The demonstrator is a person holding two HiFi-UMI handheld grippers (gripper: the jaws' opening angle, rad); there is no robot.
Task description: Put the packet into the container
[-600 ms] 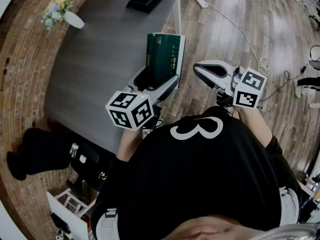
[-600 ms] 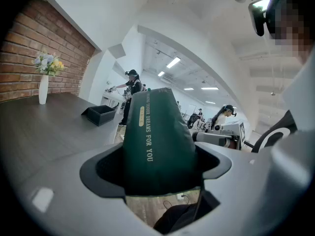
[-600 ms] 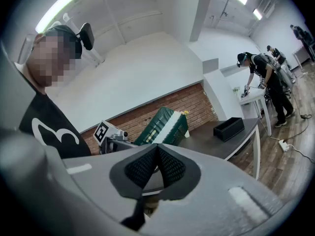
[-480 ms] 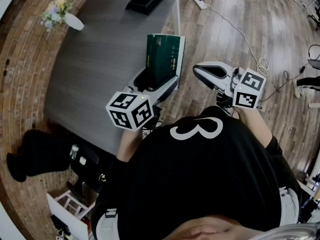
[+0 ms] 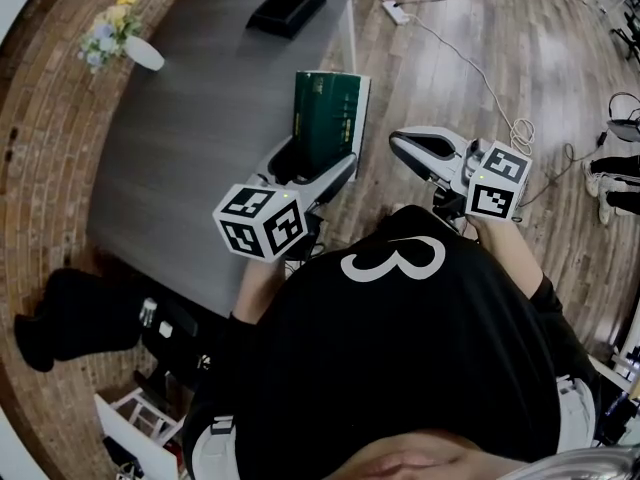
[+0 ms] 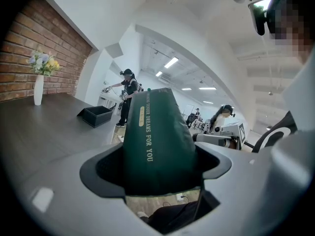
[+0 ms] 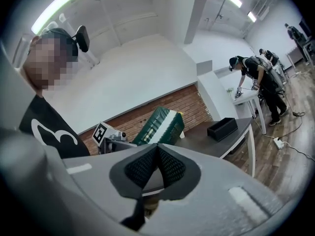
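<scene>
A dark green packet (image 5: 327, 118) with gold print stands between the jaws of my left gripper (image 5: 312, 163), which is shut on its lower end. In the left gripper view the packet (image 6: 156, 136) fills the gap between the jaws and points away from me. The black container (image 5: 288, 5) sits at the far end of the grey table (image 5: 200, 138), well beyond the packet; it also shows as a black container (image 6: 97, 116) at left of the packet. My right gripper (image 5: 420, 145) hangs over the wooden floor to the right, shut with nothing in it (image 7: 156, 167).
A white vase with flowers (image 5: 120, 33) stands at the table's far left corner. A power strip and cable (image 5: 404, 8) lie on the floor past the table's right edge. Other people work at benches in the background (image 7: 258, 85).
The view has shifted slightly; the packet and both grippers keep nearly the same places. The grip on the packet is unchanged.
</scene>
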